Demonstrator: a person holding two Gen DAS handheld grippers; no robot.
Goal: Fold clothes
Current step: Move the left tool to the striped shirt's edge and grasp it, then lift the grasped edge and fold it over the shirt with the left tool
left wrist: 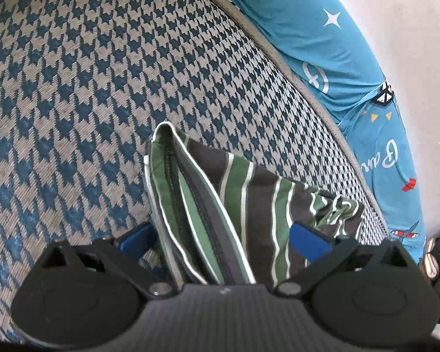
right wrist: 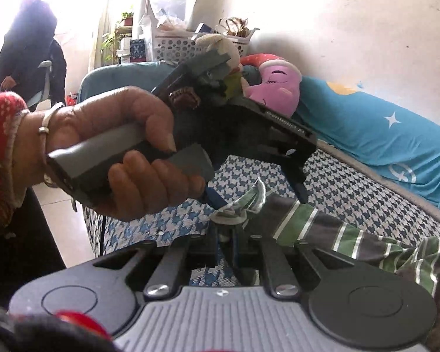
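Observation:
A green, grey and white striped garment [left wrist: 249, 193] lies bunched on a blue-and-beige houndstooth mattress [left wrist: 102, 88]. My left gripper [left wrist: 220, 239] is open, its blue fingertips [left wrist: 308, 240] standing wide on either side of a folded seam of the cloth. In the right wrist view the garment [right wrist: 322, 226] trails off to the right, and my right gripper [right wrist: 228, 226] is shut on its rolled hem. A hand [right wrist: 126, 146] holds the left gripper [right wrist: 258, 198] just above that same end of the cloth.
A blue star-print sheet [left wrist: 322, 44] runs along the mattress's far edge by the white wall. A pink plush toy [right wrist: 275, 85], a beige plush and white baskets [right wrist: 173, 47] sit at the bed's head. A person in dark clothes [right wrist: 29, 52] stands on the floor at left.

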